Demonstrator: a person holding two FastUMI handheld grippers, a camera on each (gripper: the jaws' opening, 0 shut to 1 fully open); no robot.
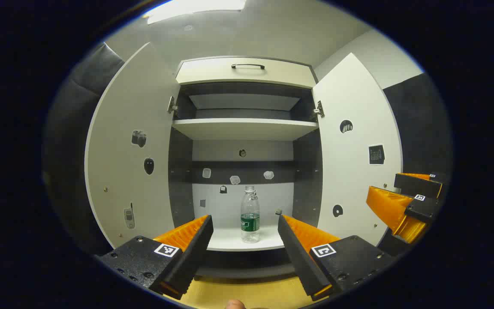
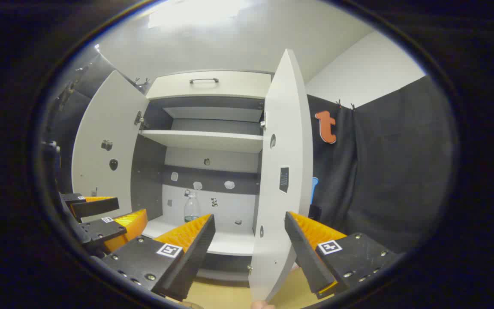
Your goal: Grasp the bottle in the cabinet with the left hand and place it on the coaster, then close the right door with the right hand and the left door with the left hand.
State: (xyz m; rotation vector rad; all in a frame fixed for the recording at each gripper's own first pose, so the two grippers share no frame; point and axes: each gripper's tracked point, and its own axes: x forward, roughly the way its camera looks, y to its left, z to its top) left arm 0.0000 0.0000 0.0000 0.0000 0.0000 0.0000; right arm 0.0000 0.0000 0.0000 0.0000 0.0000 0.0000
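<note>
Both doors open, bottle [image 1: 250,214] upright inside cabinet [image 1: 245,128] (claws spread)

left gripper [image 1: 244,229], ridged fingers, screwed mounts, square tags

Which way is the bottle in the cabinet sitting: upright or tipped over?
Upright. The bottle stands on its base on the cabinet's bottom shelf, cap at the top, touched by no fingers.

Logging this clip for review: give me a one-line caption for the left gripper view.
Open left gripper faces the upright bottle on the cabinet's lower shelf, both doors open.
</note>
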